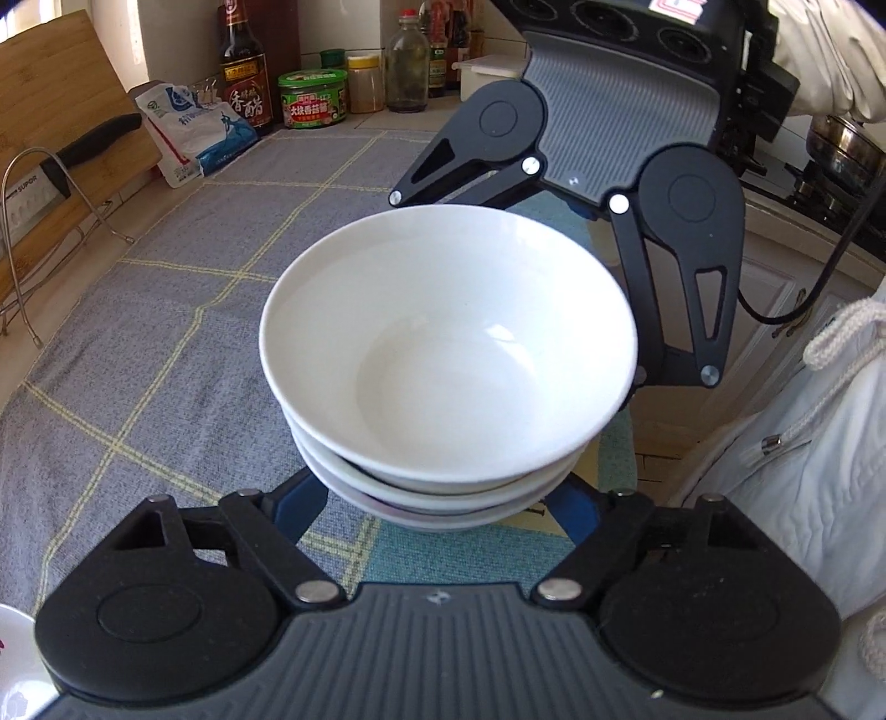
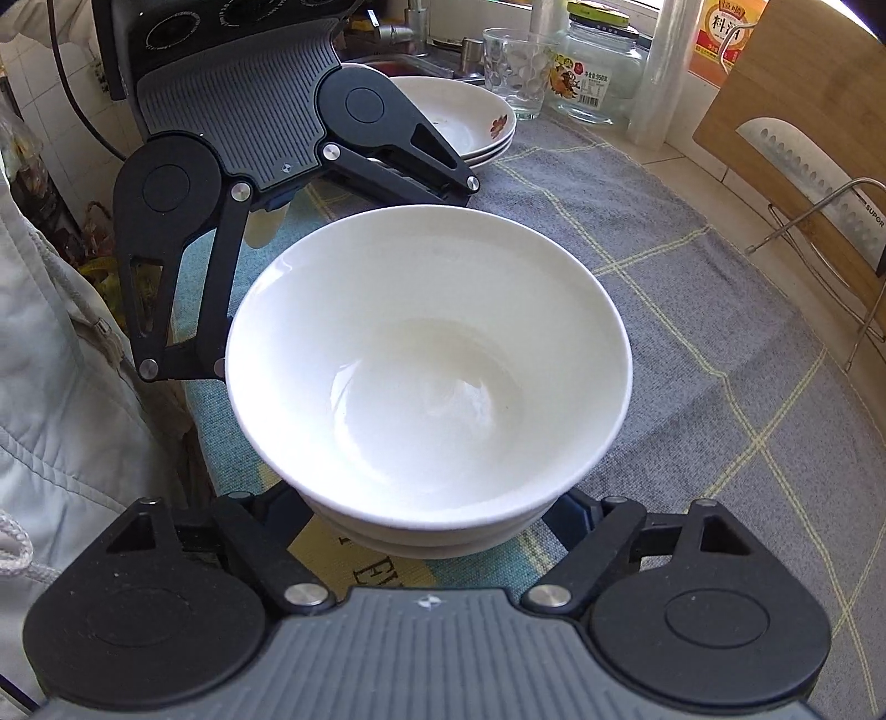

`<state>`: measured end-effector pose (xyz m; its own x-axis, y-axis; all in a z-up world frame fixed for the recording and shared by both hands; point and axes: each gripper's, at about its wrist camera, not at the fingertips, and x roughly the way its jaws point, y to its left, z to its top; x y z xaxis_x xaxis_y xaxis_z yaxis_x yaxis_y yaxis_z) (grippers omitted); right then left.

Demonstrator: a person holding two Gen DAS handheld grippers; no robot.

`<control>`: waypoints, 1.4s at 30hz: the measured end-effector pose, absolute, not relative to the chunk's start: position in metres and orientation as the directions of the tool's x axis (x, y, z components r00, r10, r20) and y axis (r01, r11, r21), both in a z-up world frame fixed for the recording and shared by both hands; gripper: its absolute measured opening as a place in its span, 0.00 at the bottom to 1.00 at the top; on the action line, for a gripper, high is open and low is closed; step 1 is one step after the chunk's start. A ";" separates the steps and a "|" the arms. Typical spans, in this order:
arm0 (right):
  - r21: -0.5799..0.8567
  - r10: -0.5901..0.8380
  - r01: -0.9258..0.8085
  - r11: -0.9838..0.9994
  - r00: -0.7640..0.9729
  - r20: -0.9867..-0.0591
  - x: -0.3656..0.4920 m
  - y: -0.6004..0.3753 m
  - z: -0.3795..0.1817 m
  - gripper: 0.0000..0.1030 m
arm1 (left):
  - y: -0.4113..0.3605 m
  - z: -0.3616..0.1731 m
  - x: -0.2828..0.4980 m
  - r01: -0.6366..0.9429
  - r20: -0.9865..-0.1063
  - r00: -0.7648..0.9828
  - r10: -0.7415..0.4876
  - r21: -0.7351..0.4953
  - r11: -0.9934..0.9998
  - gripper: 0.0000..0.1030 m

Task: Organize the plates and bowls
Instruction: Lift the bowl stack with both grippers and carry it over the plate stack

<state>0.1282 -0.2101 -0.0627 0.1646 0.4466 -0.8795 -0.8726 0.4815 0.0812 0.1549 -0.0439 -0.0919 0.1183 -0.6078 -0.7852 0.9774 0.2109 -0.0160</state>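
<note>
grey checked cloth (image 1: 166, 343) on counter, bowl stack (image 1: 448, 354), plates (image 2: 470, 124)

- A grey checked cloth (image 1: 183, 310) is covering the counter.
- Daylight is falling across the white tiled wall (image 1: 183, 33).
- A wooden board (image 2: 803, 111) is leaning behind a wire rack (image 2: 830, 221).
</note>
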 end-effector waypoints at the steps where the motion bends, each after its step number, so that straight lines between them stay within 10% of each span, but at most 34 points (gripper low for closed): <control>1: 0.084 0.447 -0.871 0.484 0.163 -0.879 0.128 -0.210 -0.062 0.85 | -0.044 -0.092 0.155 0.978 -0.786 0.116 -0.608 -0.016 0.207 0.81; 42: 0.031 0.547 -0.971 0.235 0.106 -0.830 0.180 -0.090 -0.008 0.84 | 0.070 -0.033 0.158 0.872 -0.774 0.363 -0.520 0.085 0.482 0.81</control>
